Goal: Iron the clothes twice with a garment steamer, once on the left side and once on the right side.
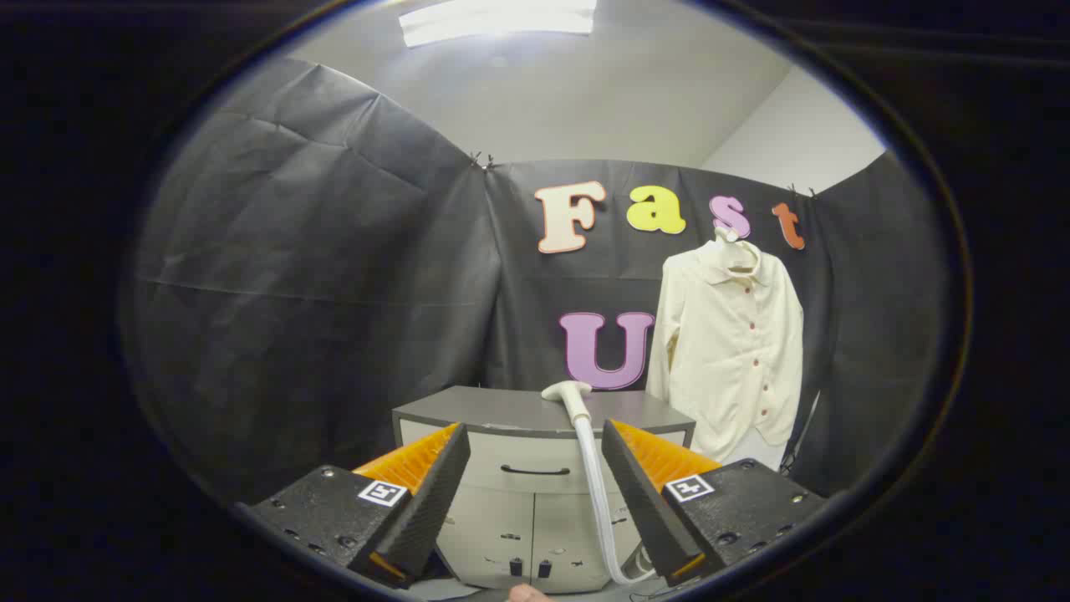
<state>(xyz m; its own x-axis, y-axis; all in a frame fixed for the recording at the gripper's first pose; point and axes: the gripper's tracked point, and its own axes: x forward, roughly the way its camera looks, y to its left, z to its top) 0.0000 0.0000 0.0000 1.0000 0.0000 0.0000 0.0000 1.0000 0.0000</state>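
A cream button-up shirt (736,351) hangs on a hanger against the black booth wall, beyond my fingers and to the right. The white steamer head (568,393) lies on top of a grey cabinet (510,411) straight ahead, and its white hose (595,493) runs down the cabinet front. My gripper (535,443) is open with nothing between its fingers. It is well short of the cabinet, with the steamer head beyond the gap between the fingers.
The cabinet has a drawer with a dark handle (535,471) and doors below. Black cloth walls close in on the left, back and right. A fingertip (528,594) shows at the bottom below the fingers.
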